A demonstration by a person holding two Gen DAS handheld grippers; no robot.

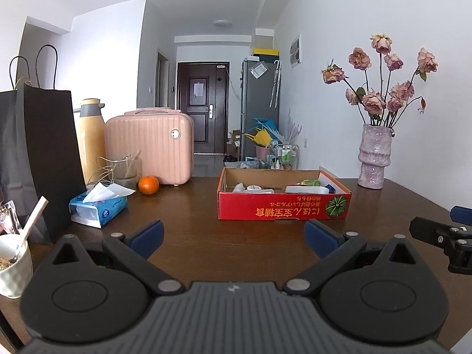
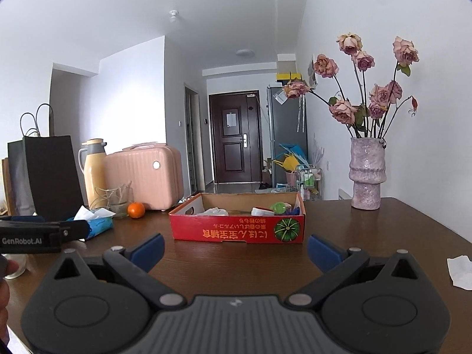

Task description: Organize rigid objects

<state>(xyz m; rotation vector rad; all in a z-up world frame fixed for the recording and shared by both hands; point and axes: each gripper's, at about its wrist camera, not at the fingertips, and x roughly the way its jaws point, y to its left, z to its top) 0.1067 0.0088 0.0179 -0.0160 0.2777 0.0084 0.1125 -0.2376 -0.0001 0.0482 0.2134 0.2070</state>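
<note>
A red cardboard box (image 1: 283, 208) with a pumpkin picture sits on the dark wooden table, holding several small bottles and tubes (image 1: 306, 189). It also shows in the right wrist view (image 2: 239, 230) with a green item (image 2: 278, 207) inside. My left gripper (image 1: 234, 234) is open and empty, low over the table in front of the box. My right gripper (image 2: 236, 249) is open and empty, also in front of the box. The right gripper's body shows at the right edge of the left view (image 1: 442, 234).
An orange (image 1: 148, 185), a tissue pack (image 1: 98, 205), a glass jar (image 1: 125, 172), a yellow thermos (image 1: 91, 138), a pink case (image 1: 150, 147) and a black paper bag (image 1: 44, 159) stand at left. A cup with a spoon (image 1: 13, 262) is near left. A vase of roses (image 1: 373, 159) stands at right. A paper scrap (image 2: 460, 271) lies right.
</note>
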